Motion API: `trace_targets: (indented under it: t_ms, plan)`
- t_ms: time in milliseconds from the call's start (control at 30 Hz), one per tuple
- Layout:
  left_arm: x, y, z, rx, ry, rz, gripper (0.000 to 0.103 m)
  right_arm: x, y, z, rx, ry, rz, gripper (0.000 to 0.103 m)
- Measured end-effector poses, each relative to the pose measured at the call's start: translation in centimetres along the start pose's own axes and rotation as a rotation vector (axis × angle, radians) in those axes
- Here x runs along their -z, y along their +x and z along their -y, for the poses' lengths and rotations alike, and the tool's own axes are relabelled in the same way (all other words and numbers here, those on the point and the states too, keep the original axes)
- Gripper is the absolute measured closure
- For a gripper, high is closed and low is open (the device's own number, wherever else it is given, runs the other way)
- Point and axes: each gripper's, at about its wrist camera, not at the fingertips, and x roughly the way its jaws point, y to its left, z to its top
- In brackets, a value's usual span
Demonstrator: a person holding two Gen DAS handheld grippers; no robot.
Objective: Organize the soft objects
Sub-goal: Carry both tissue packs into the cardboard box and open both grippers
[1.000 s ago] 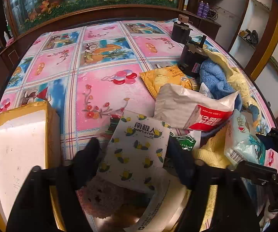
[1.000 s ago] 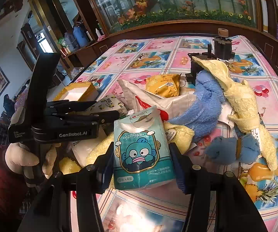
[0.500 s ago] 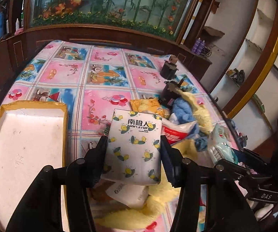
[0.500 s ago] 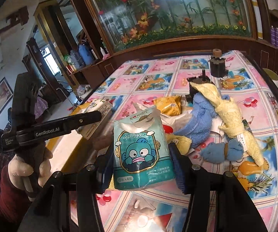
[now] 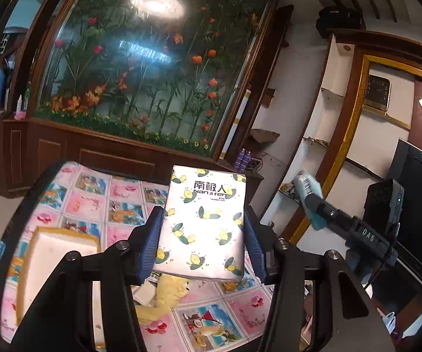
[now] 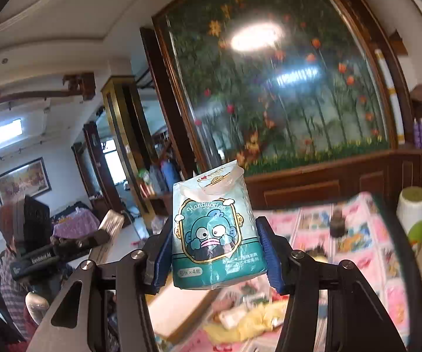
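Note:
My left gripper (image 5: pixel 202 243) is shut on a white tissue pack with a lemon print (image 5: pixel 203 223), held high above the table. My right gripper (image 6: pixel 215 256) is shut on a teal tissue pack with a cartoon face (image 6: pixel 215 228), also raised. In the left wrist view the right gripper (image 5: pixel 310 202) shows at the right with its teal pack edge-on. The left gripper (image 6: pixel 108 228) appears at the left of the right wrist view. A foam box with a yellow rim (image 5: pixel 55 261) lies below on the left. Yellow towels (image 5: pixel 167 290) lie on the table under the packs.
The table carries a pink and blue picture cloth (image 5: pixel 99 199). A dark small object (image 6: pixel 336 226) stands on it further back. A white and green bottle (image 6: pixel 411 214) stands off the table's right side. A person (image 6: pixel 14 252) holds the left gripper. A wooden cabinet with a flower panel (image 5: pixel 140 82) is behind.
Both grippers have risen well above the table with their packs and tilted upward, so the views now show the wall and ceiling. The pile of soft things has dropped low in both views.

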Motion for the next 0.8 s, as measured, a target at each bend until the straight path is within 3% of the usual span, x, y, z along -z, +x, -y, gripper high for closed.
trace_targets:
  t_ms: [67,167,267,333,433,533,633,800]
  plan:
    - [-2.2,-1.3,0.2,-0.051,0.031,0.011,0.052,-3.7,-0.4,-1.3,0.014,-0.042,0.018,0.047]
    - [-5.1,-1.7,0.0,-0.159,0.088,0.018,0.052,-6.4,1.9,-6.0,0.122,-0.245,0.004,0.045]
    - [-5.3,1.8,-1.8,-0.236,0.122,-0.093,0.052,-6.6,6.3,-9.0,0.017,-0.246,-0.105,0.046]
    - [-4.7,4.1,-4.2,-0.263,0.085,-0.126,0.052,-5.5,9.5,-10.2,-0.030,-0.230,-0.154,0.046]
    - [-3.5,6.5,-8.8,-0.284,-0.010,-0.119,0.052,-1.7,16.1,-10.6,-0.115,-0.147,-0.281,0.046]
    - [-1.2,9.1,-13.6,-0.348,-0.073,-0.142,0.052,3.4,23.6,-9.8,-0.139,-0.081,-0.416,0.046]
    - [1.4,12.0,-19.2,-0.396,-0.174,-0.213,0.052,9.1,30.6,-8.4,-0.130,-0.016,-0.562,0.048]
    - [6.5,15.3,-27.2,-0.447,-0.329,-0.304,0.052,17.6,38.1,-5.9,-0.084,0.032,-0.735,0.063]
